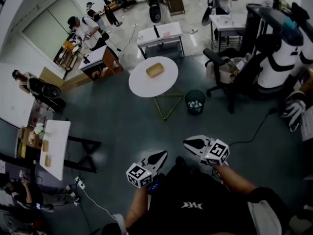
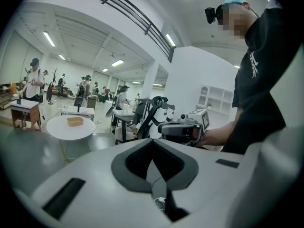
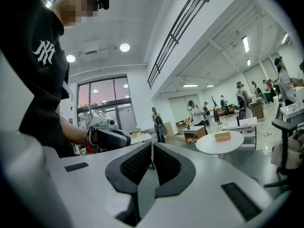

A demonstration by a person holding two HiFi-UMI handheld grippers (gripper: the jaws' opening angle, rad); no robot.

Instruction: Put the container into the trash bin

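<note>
A tan box-shaped container [image 1: 155,70] lies on a round white table [image 1: 142,84] in the middle of the room. A dark round trash bin [image 1: 195,102] stands on the floor just right of the table's gold legs. My left gripper [image 1: 163,154] and right gripper [image 1: 187,142] are held close to my body, far from the table, both shut and empty. In the left gripper view the container [image 2: 75,121] sits far off at the left, beyond the shut left gripper [image 2: 152,146]. The right gripper view shows the container [image 3: 222,137] at the right, past the shut right gripper [image 3: 152,148].
A black office chair [image 1: 230,70] stands right of the bin. A white desk [image 1: 160,35] is behind the round table, and another white table [image 1: 54,146] is at the left. Several people stand around the room's far side. A cable [image 1: 254,129] runs across the floor.
</note>
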